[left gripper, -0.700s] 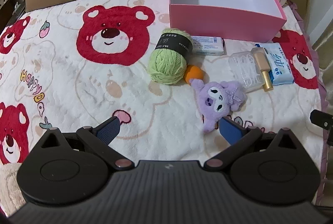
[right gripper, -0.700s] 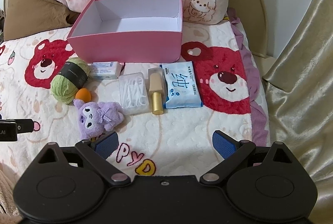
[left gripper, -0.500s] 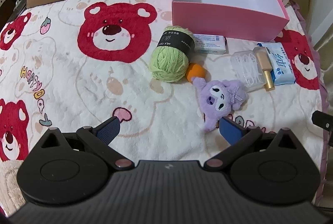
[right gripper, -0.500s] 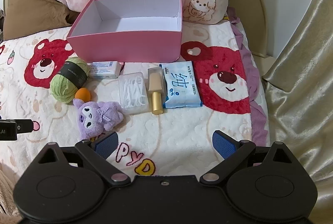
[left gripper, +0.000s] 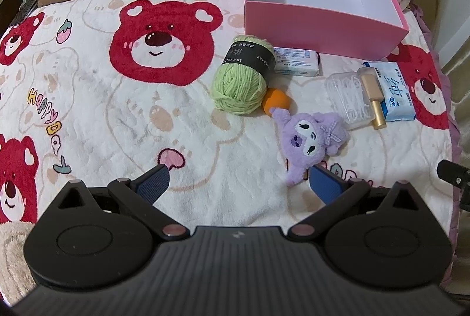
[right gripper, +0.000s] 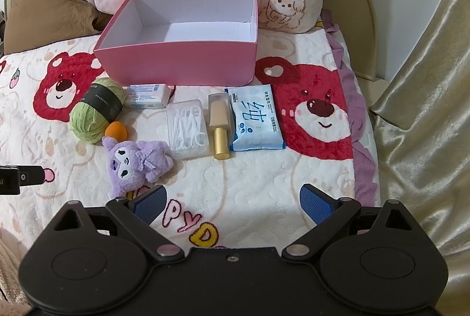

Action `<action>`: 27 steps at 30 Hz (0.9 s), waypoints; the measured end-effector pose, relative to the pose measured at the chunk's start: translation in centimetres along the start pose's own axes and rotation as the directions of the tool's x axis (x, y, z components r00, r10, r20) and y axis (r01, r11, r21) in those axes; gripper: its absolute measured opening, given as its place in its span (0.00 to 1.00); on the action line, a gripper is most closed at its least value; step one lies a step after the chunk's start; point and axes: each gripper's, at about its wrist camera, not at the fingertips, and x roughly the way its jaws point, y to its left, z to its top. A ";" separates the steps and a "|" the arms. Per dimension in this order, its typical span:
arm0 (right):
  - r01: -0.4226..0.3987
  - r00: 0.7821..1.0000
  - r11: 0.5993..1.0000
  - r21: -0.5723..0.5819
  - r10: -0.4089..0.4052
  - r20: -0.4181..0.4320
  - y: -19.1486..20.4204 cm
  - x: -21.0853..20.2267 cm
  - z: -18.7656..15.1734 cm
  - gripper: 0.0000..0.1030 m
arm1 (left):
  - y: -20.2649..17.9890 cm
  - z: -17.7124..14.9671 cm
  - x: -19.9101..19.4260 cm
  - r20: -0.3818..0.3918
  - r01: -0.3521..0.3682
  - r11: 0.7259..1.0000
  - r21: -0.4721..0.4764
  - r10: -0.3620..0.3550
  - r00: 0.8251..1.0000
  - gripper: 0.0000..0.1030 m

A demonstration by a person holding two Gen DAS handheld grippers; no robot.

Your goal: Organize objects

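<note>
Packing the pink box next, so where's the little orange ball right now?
In the left wrist view, the orange ball lies mid-blanket, wedged between the green yarn and the purple plush.

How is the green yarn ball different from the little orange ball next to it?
The green yarn ball is much bigger than the orange ball. The yarn ball is wound from strands you can see, while the orange ball looks smooth. The yarn ball wears a black paper label around its middle; the orange ball has none. Both are roundish, lie on the bear blanket outside the pink box, and sit right against each other.
</note>
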 end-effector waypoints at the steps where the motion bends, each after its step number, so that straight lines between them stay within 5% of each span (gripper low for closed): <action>1: 0.001 1.000 1.000 -0.001 -0.001 0.000 0.0 0.0 0.0 0.96 | 0.0 0.0 0.0 -0.001 -0.002 1.000 -0.004 0.002 1.000 1.00; 27: 0.010 1.000 1.000 -0.021 -0.010 -0.020 0.3 0.3 -0.2 0.96 | 0.0 -0.1 -0.1 -0.003 -0.008 0.999 -0.053 0.008 1.000 1.00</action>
